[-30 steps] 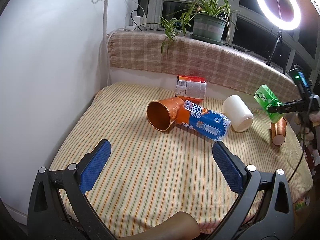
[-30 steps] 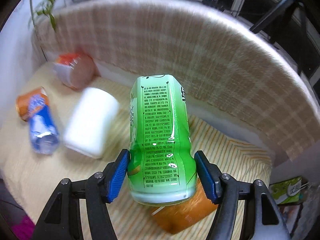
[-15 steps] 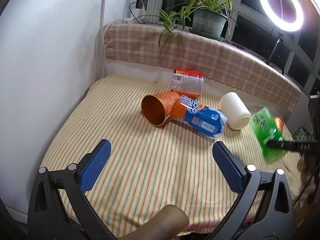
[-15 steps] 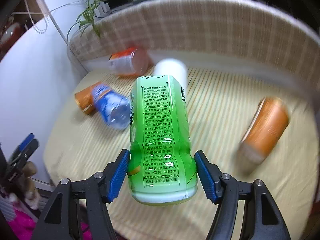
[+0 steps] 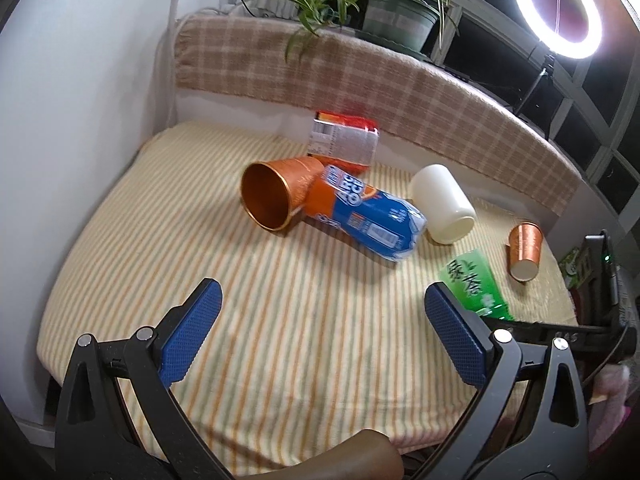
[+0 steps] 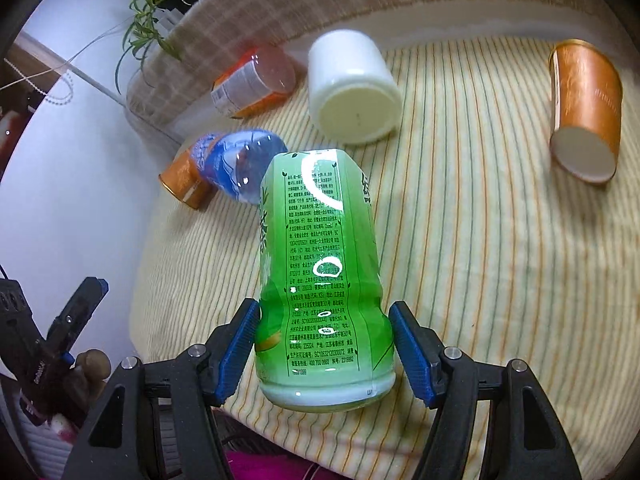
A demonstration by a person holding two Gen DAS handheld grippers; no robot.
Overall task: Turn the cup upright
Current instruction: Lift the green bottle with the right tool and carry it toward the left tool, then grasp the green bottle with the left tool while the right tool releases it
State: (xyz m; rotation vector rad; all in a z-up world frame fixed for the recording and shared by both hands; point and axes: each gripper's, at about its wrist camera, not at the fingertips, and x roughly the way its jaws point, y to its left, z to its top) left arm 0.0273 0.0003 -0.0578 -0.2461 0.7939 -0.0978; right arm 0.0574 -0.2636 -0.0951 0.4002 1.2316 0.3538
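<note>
My right gripper (image 6: 326,346) is shut on a green tea bottle (image 6: 320,272) and holds it tilted over the striped cloth; the bottle shows in the left wrist view (image 5: 474,284) near the front right. My left gripper (image 5: 320,328) is open and empty above the near part of the cloth. A large copper cup (image 5: 276,196) lies on its side with its mouth toward me. A white cup (image 5: 442,204) (image 6: 352,88) lies on its side. A small copper cup (image 5: 524,246) (image 6: 586,108) lies on its side at the right.
A blue-and-orange labelled bottle (image 5: 368,216) lies against the large copper cup. A clear bottle with an orange label (image 5: 344,142) lies at the back. A plaid-covered ledge (image 5: 360,76) with a potted plant (image 5: 400,20) bounds the back. A white wall (image 5: 80,100) stands at the left.
My right gripper has swung the green bottle from the far right down toward the front right of the cloth. My left gripper has moved in closer to the table.
</note>
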